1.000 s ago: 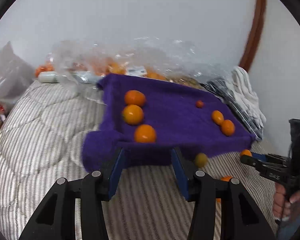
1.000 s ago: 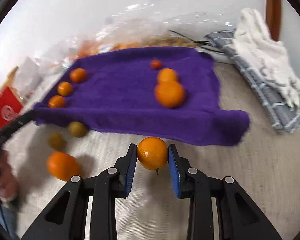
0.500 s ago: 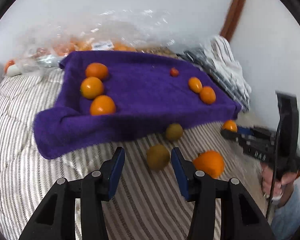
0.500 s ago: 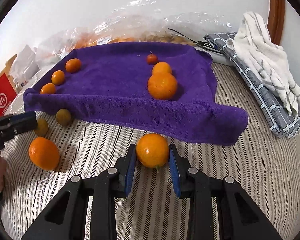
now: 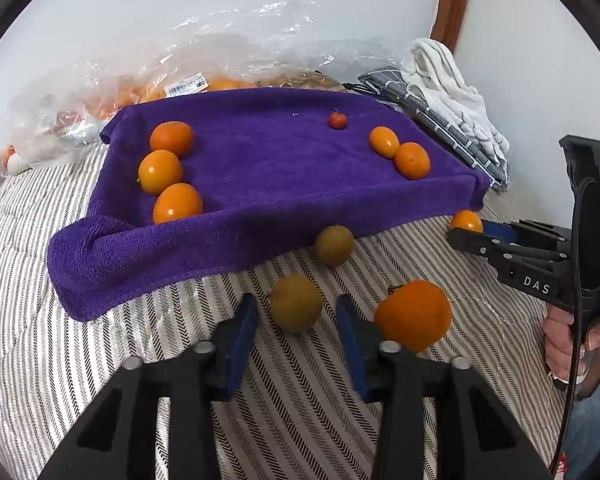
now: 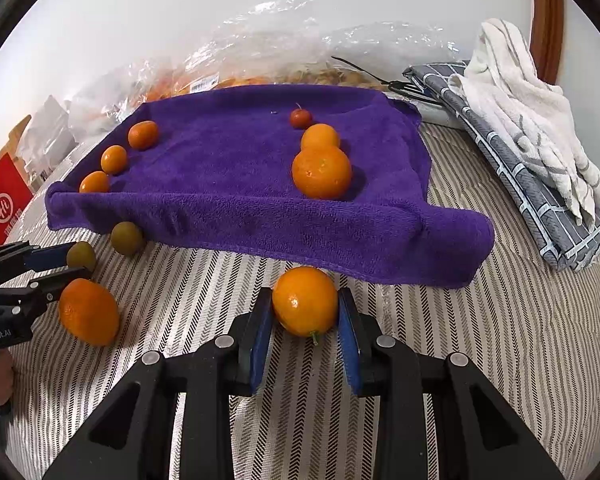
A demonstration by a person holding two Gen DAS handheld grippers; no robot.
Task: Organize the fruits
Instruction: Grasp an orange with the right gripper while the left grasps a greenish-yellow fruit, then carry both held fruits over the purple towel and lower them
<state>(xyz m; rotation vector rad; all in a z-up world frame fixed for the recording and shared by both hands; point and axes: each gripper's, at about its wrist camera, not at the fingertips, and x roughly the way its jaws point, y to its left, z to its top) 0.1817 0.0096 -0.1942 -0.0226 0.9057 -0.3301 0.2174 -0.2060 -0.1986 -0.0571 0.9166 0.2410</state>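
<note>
A striped bed cover (image 6: 500, 360) is seen carrying a purple towel (image 6: 240, 168), on which most of the fruit is already laid out. Along the towel's left side three oranges (image 5: 160, 171) are lined up; toward its right two more oranges (image 6: 321, 172) are set touching, with a small red fruit (image 6: 300, 118) just behind them. So the sorting is judged well advanced but unfinished, since several pieces are left off the towel on the bed.

Of those, the largest is a loose orange (image 5: 413, 315) lying just right of the left tool (image 5: 296, 320). A glossy, smooth-skinned orange (image 6: 305, 301) with a short stem is held between the pads of the right tool (image 6: 305, 312), just in front of the towel's near edge. Two dull olive-green fruits are left: one (image 5: 334, 245) against the towel's edge, the other (image 5: 296, 303) between the widely parted fingers of the left tool, untouched by either pad. It is judged to be the next piece taken.
</note>
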